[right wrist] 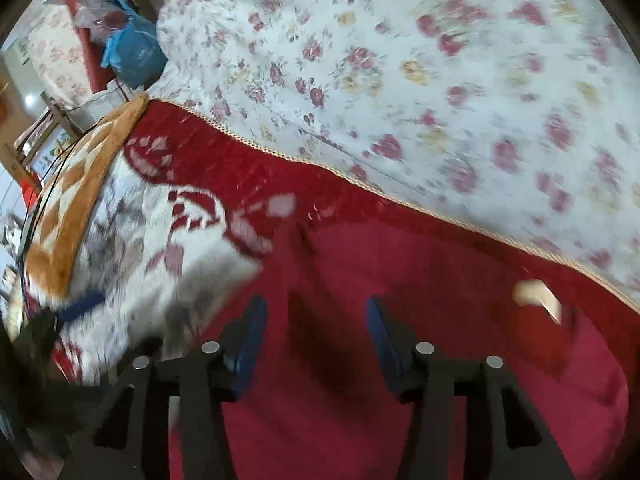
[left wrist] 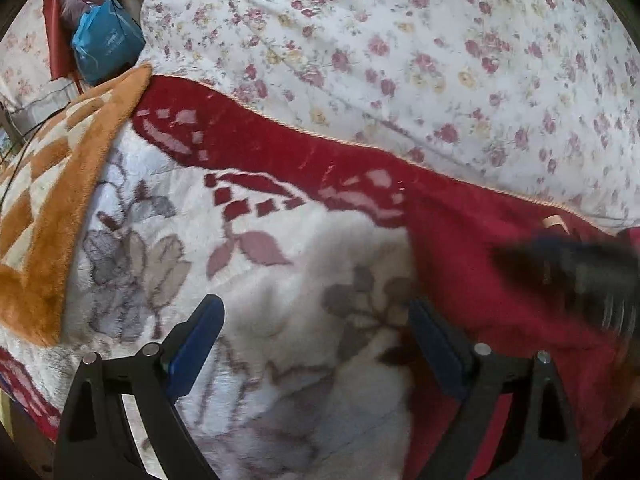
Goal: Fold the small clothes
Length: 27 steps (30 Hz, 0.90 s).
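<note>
Both wide-open, empty: left gripper (left wrist: 316, 332) over white-flowered plush, right gripper (right wrist: 316, 328) above smooth crimson garment (right wrist: 400, 380), tan label (right wrist: 538, 294).

This looks like a home bedroom: a flowered bedsheet (left wrist: 400, 60) under a red and white plush blanket (left wrist: 280, 240), an orange checked blanket (left wrist: 52, 208), and what may be a blue bag (left wrist: 106, 46) beside the bed.

Black frames, blue jaws, seemingly 4 silver bolts
</note>
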Tool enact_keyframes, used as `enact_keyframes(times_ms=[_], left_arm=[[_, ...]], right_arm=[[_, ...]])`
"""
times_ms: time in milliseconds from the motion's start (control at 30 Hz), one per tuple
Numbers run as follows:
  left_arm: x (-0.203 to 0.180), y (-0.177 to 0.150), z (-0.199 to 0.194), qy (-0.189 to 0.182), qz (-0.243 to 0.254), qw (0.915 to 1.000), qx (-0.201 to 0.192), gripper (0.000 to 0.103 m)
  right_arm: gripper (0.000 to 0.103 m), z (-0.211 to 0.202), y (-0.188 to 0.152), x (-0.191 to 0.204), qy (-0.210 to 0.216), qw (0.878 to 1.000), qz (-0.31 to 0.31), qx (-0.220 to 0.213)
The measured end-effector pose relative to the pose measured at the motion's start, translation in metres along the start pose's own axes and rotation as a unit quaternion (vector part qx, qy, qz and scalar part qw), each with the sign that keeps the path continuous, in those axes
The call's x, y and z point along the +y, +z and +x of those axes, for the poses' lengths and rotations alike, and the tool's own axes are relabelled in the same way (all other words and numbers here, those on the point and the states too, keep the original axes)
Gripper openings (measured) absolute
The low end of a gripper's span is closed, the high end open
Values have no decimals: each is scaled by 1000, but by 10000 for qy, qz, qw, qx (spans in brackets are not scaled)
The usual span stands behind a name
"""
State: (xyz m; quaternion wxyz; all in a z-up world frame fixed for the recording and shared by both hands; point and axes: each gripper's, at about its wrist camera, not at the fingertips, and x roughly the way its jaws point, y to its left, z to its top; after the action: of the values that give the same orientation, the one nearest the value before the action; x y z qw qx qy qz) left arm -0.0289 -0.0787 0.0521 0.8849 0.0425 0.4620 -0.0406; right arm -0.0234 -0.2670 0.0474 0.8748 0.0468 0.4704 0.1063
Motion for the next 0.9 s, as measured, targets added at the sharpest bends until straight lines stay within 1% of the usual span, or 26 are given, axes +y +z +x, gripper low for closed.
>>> enact_keyframes(times_ms=[67, 100, 133, 200, 233, 267, 300, 333, 367, 400, 433, 467, 500, 533, 567, 600, 633, 700, 733, 800, 900], left_arm=[[-13, 1, 8, 12, 106, 9999, 96, 93], [-20, 0, 14, 43, 195, 9996, 184, 93], [-27, -1, 20, 167, 285, 9990, 285, 93], [-33, -4, 26, 306, 332, 9984, 339, 93], [-34, -4, 25, 335, 323, 9984, 319, 93], [-35, -4, 24, 356, 334, 9983, 302, 93], [-35, -4, 21, 373, 356, 9983, 272, 93], [-35, -4, 16, 376, 359, 9985, 181, 93], [-36, -4, 11, 354, 348, 9987, 101, 93], [-37, -3, 6, 297, 342, 9990, 23, 93], [-39, -3, 0, 203, 353, 9992, -57, 93], [-41, -3, -4, 141, 361, 9992, -114, 93], [-44, -3, -9, 72, 368, 9991, -186, 93], [-47, -4, -11, 16, 382, 9990, -232, 93], [-51, -4, -13, -24, 403, 9989, -248, 93], [-55, -5, -14, -70, 435, 9987, -254, 93], [-59, -5, -14, -113, 480, 9984, -261, 93], [-65, -5, -12, -92, 546, 9982, -247, 93], [-69, -5, -10, -87, 576, 9980, -232, 93], [-72, -5, -8, -91, 556, 9981, -241, 93], [-75, -5, -6, -131, 528, 9983, -226, 93]], right_arm=[[56, 12, -19, -7, -312, 9991, 125, 274], [56, 12, -25, -9, -343, 9990, 196, 224], [56, 7, -27, -9, -377, 9990, 202, 148], [56, -13, -31, -12, -325, 9989, 319, 147], [58, -27, -36, -15, -228, 9989, 415, 2], [64, -42, -42, -21, -275, 9985, 455, -148], [67, -52, -47, -27, -458, 9977, 438, -223], [69, -62, -54, -39, -837, 9952, 412, -283], [70, -65, -57, -45, -1083, 9927, 424, -303], [70, -69, -61, -61, -1425, 9880, 515, -283], [70, -73, -67, -83, -1734, 9819, 727, -231], [70, -75, -72, -102, -1944, 9762, 934, -202], [70, -76, -78, -121, -2122, 9700, 1176, -135], [70, -76, -85, -138, -2202, 9655, 1392, 0], [70, -77, -92, -154, -2020, 9652, 1656, 113], [70, -82, -96, -160, -1812, 9686, 1700, -26], [70, -90, -99, -162, -1772, 9698, 1671, -98], [70, -99, -101, -164, -1965, 9681, 1552, -72], [70, -105, -102, -165, -2020, 9672, 1533, -149], [70, -111, -102, -171, -2110, 9636, 1629, -205], [70, -110, -104, -184, -2166, 9600, 1769, -117]])
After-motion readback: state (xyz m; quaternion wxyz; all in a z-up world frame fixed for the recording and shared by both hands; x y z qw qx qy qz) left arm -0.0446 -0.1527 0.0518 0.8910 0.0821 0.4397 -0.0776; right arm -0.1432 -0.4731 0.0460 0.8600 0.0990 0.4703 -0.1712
